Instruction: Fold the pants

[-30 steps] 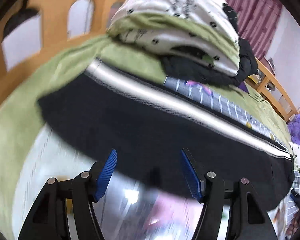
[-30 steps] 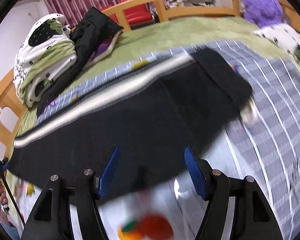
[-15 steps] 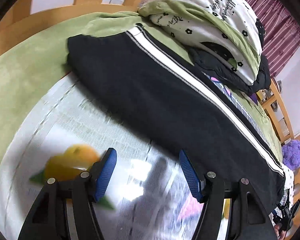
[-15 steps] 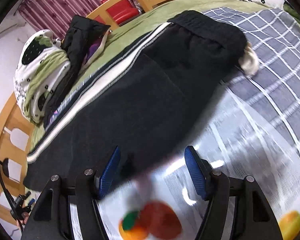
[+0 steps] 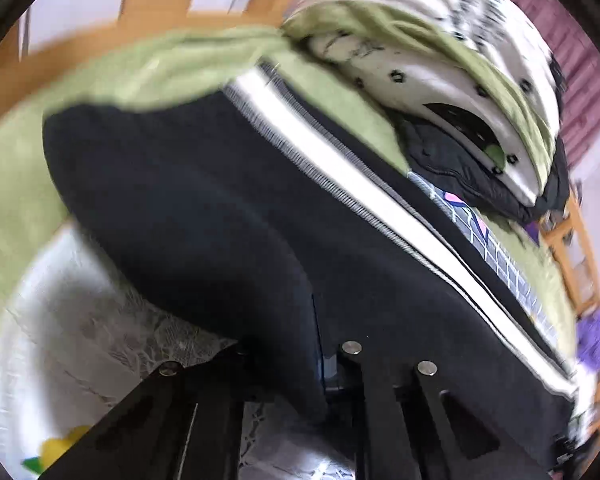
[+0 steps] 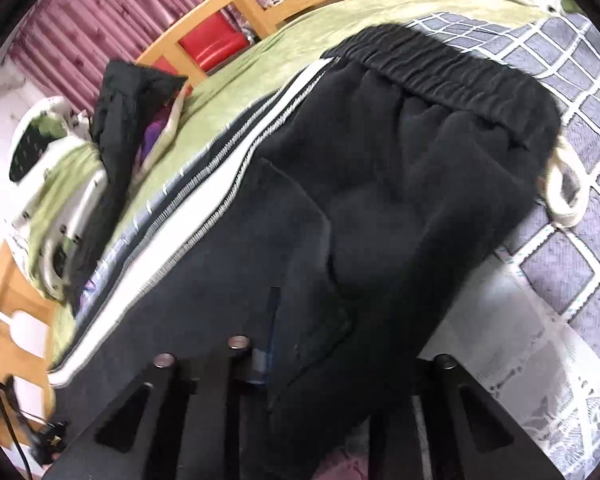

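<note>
1. Black fleece fills both of my wrist views: the pants (image 5: 220,208) lie stretched along the bed, on a green blanket (image 5: 148,68) and a grey checked sheet (image 6: 572,92).
2. My left gripper (image 5: 320,364) has just been closing, and its jaws now pinch a fold of the pants' near edge, close to the leg end; the fabric drapes over the fingers so only a sliver of blue pad shows.
3. My right gripper (image 6: 266,356) has just been closing too, and it clamps the near edge of the pants below the elastic waistband (image 6: 440,64), with black cloth bunched between the jaws.
4. I see a white side stripe (image 5: 340,168) running along the far edge of the pants.
5. A cream drawstring loop (image 6: 564,196) hangs out beside the waistband onto the checked sheet.
6. Beyond the pants, a rolled white-and-green quilt (image 5: 440,40) rests on a dark jacket (image 6: 120,112) by the wooden bed frame (image 6: 284,0).
</note>
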Demonstrator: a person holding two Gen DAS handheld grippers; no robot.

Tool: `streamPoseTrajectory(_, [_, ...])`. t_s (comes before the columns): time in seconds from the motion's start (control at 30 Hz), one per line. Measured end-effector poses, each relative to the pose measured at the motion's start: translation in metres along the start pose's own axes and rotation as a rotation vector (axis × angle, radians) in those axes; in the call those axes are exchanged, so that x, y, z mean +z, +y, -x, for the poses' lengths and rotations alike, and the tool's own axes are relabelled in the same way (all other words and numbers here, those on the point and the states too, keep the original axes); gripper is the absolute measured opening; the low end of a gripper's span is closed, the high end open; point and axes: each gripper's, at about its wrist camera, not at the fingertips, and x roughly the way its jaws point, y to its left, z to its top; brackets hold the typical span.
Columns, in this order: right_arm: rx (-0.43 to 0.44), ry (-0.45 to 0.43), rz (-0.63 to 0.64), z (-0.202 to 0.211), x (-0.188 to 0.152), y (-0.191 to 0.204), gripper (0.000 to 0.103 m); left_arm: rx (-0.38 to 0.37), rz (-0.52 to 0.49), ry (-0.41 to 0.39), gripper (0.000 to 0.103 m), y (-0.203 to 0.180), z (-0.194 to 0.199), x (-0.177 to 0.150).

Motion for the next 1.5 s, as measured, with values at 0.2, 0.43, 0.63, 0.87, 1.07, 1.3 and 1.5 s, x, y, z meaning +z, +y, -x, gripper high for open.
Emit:
streamPoseTrajectory(0.2, [0.012, -0.046, 0.03, 0.088, 0.006, -0.002, 0.016, -0.124, -0.137, -0.007, 0.011, -0.028, 0.077, -0.023])
streamPoseTrajectory(0.43, [-0.091, 0.041, 0.075, 0.177, -0.036, -0.07, 0.019, -0.11, -0.248, 0.112, 0.011, -0.005, 0.116, -0.119])
streamPoseTrajectory(0.63, [-0.153, 0.166, 0.027, 0.185, -0.09, -0.144, 0.034, -0.027, -0.231, 0.151, 0.044, 0.028, 0.124, -0.144])
streamPoseTrajectory(0.87, [-0.104, -0.08, -0.099, 0.234, -0.084, -0.174, 0.065, 0.068, -0.223, 0.1, 0.061, 0.042, 0.161, -0.13])
streamPoseTrajectory(1.07, [-0.083, -0.089, -0.29, 0.183, -0.053, -0.2, 0.052, 0.085, -0.191, 0.06, 0.061, 0.049, 0.177, -0.131])
streamPoseTrajectory(1.3, [-0.08, -0.225, -0.023, 0.226, -0.019, -0.161, 0.035, 0.081, -0.193, -0.014, 0.061, 0.048, 0.196, -0.116])
streamPoseTrajectory(1.5, [-0.345, 0.052, 0.035, 0.201, -0.035, -0.182, 0.046, 0.033, -0.242, -0.028, 0.061, 0.033, 0.188, -0.101])
